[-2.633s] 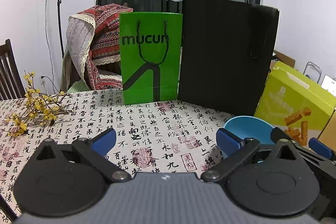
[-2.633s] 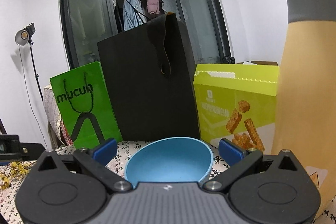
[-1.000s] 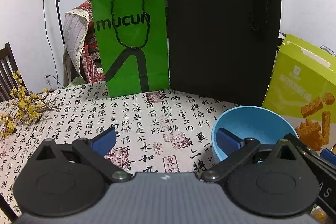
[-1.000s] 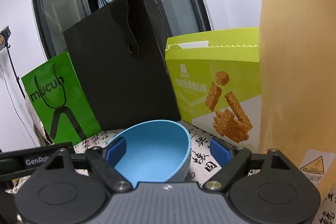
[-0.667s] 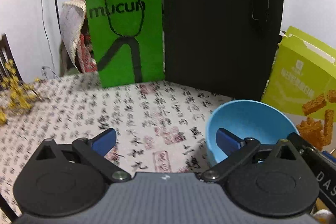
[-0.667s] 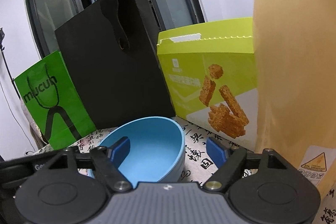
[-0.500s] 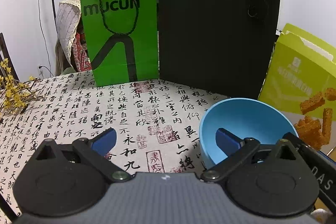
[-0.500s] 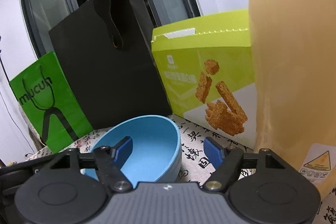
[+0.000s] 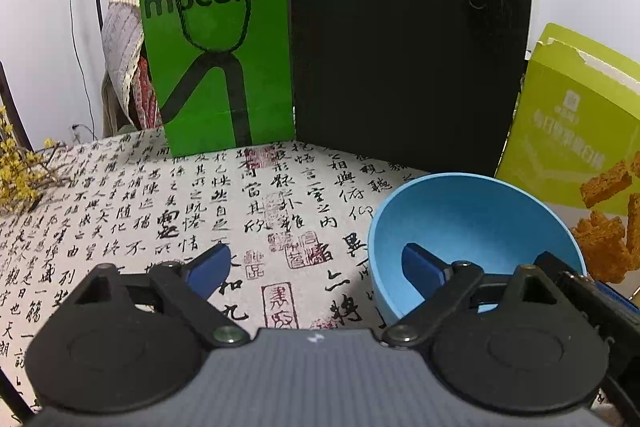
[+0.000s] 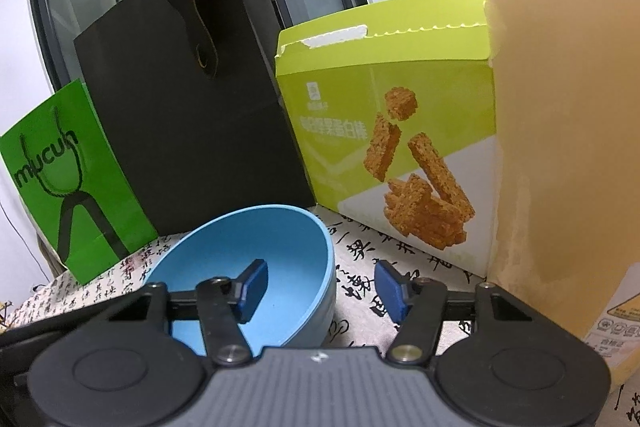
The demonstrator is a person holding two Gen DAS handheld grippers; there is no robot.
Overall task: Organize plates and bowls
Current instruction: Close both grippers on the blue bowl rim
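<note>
A light blue bowl [image 9: 460,215] [image 10: 248,251] stands upright on the calligraphy-print tablecloth [image 9: 240,195]. My left gripper [image 9: 316,267] straddles the bowl's left wall, with its right fingertip [image 9: 420,265] inside and the other outside. Its jaws are closing, and neither pad touches the wall. My right gripper [image 10: 324,289] straddles the bowl's right wall, with its left fingertip [image 10: 254,285] inside and the right one outside. Its jaws are closing too, and a gap still shows on both sides of the wall. Part of the right gripper [image 9: 592,303] shows behind the bowl in the left wrist view.
A green paper bag [image 9: 216,43] and a tall black paper bag [image 9: 408,39] stand behind the bowl. A yellow-green snack box [image 10: 392,131] and a tan jug [image 10: 560,107] crowd the right side. Yellow flowers [image 9: 20,175] lie at far left.
Both grippers have come down and closer to the bowl, each with one finger now inside it. The right jaws have narrowed markedly; the left jaws only slightly.
</note>
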